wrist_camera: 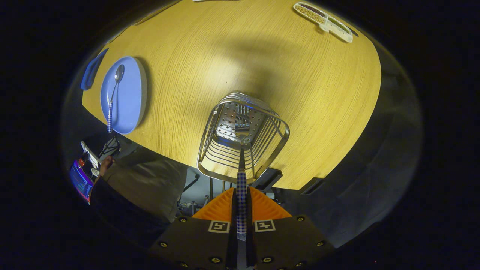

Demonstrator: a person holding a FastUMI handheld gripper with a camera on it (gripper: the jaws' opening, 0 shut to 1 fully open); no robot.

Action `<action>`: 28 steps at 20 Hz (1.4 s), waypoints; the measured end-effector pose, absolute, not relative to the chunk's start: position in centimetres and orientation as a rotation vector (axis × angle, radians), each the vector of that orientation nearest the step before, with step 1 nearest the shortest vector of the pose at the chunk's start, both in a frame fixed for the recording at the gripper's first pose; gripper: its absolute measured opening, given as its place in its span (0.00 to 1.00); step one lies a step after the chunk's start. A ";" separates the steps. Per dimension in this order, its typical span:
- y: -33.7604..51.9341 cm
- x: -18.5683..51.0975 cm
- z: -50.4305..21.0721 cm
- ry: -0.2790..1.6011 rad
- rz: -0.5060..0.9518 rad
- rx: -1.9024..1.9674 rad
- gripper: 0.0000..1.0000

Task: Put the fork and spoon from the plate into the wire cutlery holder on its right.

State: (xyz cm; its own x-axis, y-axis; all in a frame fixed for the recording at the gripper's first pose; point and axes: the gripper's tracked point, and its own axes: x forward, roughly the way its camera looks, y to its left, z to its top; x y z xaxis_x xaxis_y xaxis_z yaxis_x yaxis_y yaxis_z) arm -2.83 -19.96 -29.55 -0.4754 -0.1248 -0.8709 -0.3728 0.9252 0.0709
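The gripper (241, 210) clamps a checked-handled fork (241, 187), its head inside the wire cutlery holder (210, 150). A spoon (113, 93) lies on the blue plate (131, 93). No writing is legible.

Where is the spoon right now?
The spoon lies on the blue plate, across the table from the wire holder, where the tongs hold the fork.

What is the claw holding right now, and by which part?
The claw is shut on the fork, gripping its checkered handle. The fork's head hangs inside the wire cutlery holder.
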 end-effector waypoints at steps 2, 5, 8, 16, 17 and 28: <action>-20.2 -2.3 -29.3 2.047 0.296 -0.361 0.10; -19.8 -2.2 -28.9 2.046 0.295 -0.315 0.11; -19.4 -2.3 -28.5 2.057 0.297 -0.274 0.26; -19.9 -1.6 -26.2 1.955 0.231 -0.292 0.30; -19.8 -1.6 -25.8 1.942 0.214 -0.287 0.30; -12.9 -5.4 -22.7 1.766 0.206 -0.218 0.30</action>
State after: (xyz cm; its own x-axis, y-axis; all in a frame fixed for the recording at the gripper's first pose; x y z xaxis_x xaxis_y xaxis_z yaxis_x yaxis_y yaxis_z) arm -5.42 -12.88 -22.70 -0.2007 -0.0342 -0.9791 -0.2581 0.9659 0.0192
